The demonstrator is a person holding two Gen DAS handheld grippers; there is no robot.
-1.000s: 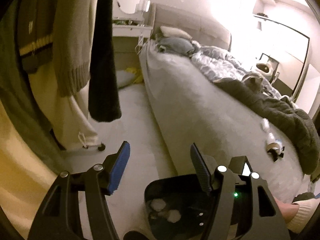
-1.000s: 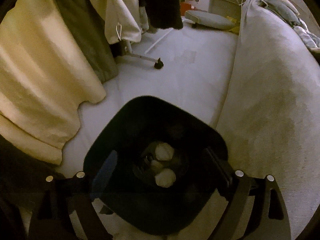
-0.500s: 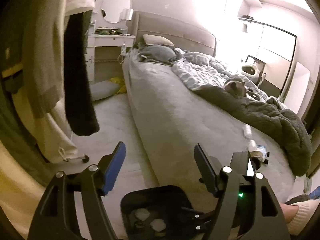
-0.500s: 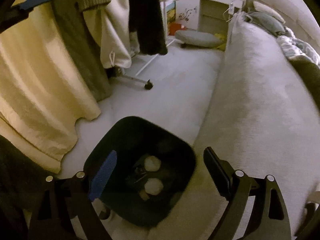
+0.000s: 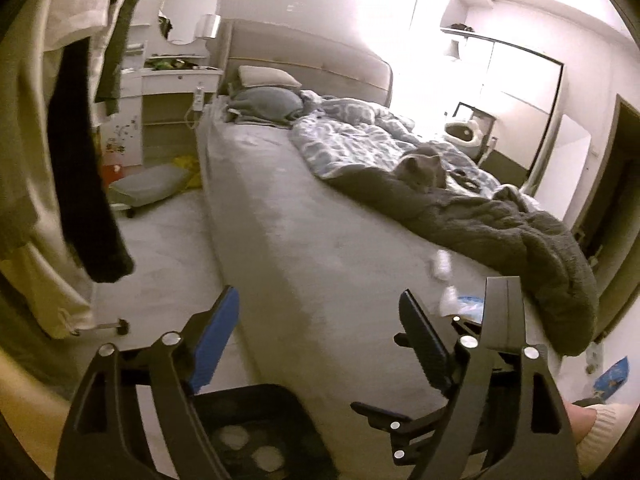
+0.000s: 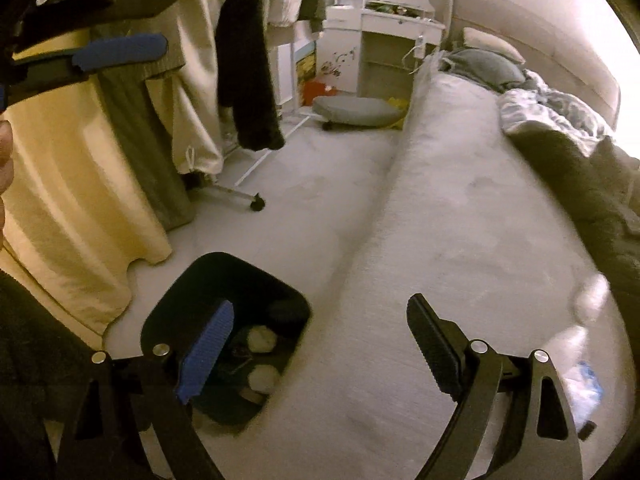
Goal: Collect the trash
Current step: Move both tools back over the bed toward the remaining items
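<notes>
A black bin (image 6: pixel 176 304) stands on the floor against the bed's side, with white paper wads (image 6: pixel 262 338) inside; the left wrist view shows it at the bottom edge (image 5: pixel 256 400). On the bed sheet lie white crumpled tissues (image 5: pixel 440 264) and a blue-and-white wrapper (image 5: pixel 466 304), blurred in the right wrist view (image 6: pixel 584 384). My left gripper (image 5: pixel 320 324) hangs over the bed's edge, its jaws opening with nothing between them. My right gripper (image 6: pixel 320 344) is open and holds nothing, between the bin and the bed. The left gripper's blue pad (image 6: pixel 120 52) shows at the top left.
A grey cat (image 5: pixel 424 168) lies on the bed beside a dark grey blanket (image 5: pixel 500 232). Clothes hang from a wheeled rack (image 6: pixel 248 60) left of the bin. A grey cushion (image 6: pixel 356 110) lies on the floor by a white vanity (image 5: pixel 172 76). A cream sleeve (image 5: pixel 600 432) shows at the lower right.
Both views have lifted from the bin and swung toward the bed. The bin has slid to the lower left of each frame. My left jaws have widened.
</notes>
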